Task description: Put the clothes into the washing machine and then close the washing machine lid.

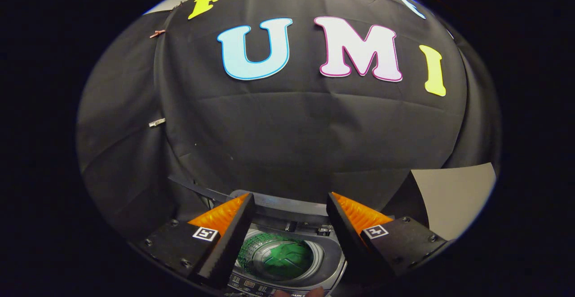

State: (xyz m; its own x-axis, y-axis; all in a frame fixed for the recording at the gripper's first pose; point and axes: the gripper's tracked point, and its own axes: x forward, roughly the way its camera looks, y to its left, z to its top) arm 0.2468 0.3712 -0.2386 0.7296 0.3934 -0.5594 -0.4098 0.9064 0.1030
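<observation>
Gripper (287, 218) held above the washing machine (287, 261), looking forward and slightly down. Fingers spread wide apart, nothing between them, nothing gripped.

Washing machine sits below and between the two fingers, partly hidden by both. Top-loading type. Its opening faces up and the drum (278, 257) shows directly in the gap between the fingers: round, perforated metal wall, lit green inside. Cannot tell whether any clothes lie in the drum; only the drum floor and wall show.

Lid (287, 207) stands raised at the far side of the opening, just beyond the fingertips, as a dark curved band running from one finger to the other.

Control panel (251, 284) runs along the near edge of the machine, beneath the fingers, with a row of small buttons. Markings too small to make out.

At the very near edge, under the panel, a bit of a person's hand (298, 292) shows; too little visible to tell what it is doing.

Beyond the machine, the black cloth wall (287, 130) of the booth hangs creased. To the right of the right finger, a pale flat surface (453, 193) sits beside the cloth.
</observation>
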